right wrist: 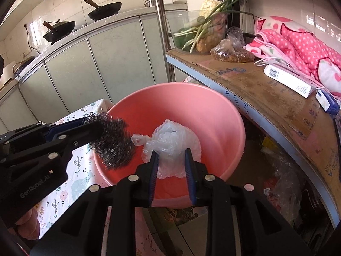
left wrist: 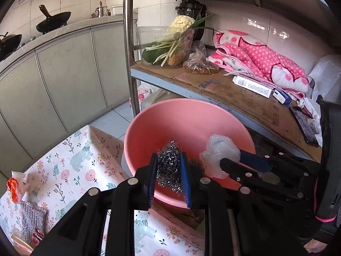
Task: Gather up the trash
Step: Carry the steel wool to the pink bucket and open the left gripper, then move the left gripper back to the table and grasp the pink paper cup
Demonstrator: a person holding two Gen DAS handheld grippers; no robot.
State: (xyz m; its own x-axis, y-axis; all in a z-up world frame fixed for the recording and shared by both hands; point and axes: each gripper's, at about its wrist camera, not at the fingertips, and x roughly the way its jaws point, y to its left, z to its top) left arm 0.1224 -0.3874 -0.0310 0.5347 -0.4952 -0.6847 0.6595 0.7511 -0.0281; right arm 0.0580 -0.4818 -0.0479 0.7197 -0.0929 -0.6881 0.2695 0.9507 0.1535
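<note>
Both hand-held grippers are loaded and positioned over the pink basin [right wrist: 213, 111], which stands at the edge of the bench [left wrist: 64, 160] with the floral cloth, just beside the shelf [right wrist: 266, 89]. The left hand-held gripper [left wrist: 169, 166] is clamped on the steel scourer [left wrist: 168, 166], its blue pads [left wrist: 185, 170] pressed against either side of the wad; in the right wrist view the scourer [right wrist: 113, 143] hangs over the basin's near-left rim, partly inside the rim line. The right hand-held gripper [right wrist: 171, 157] is clamped on the plastic bag [right wrist: 170, 143], a crumpled clear bundle held above the basin's interior, nearer its centre. The decisive relation: the basin lies directly below and slightly ahead of both loads, so the drop is straight down and needs no reach. The bag is the better centred of the two; the scourer sits close to the rim and, in my judgement, should go a little further inward before the jaws part, or it may catch the edge and fall to the bench. The two grippers are near each other but not touching. More scraps remain at the far left of the bench, including an orange wrapper [left wrist: 12, 186], suggesting collection is partly done.
</note>
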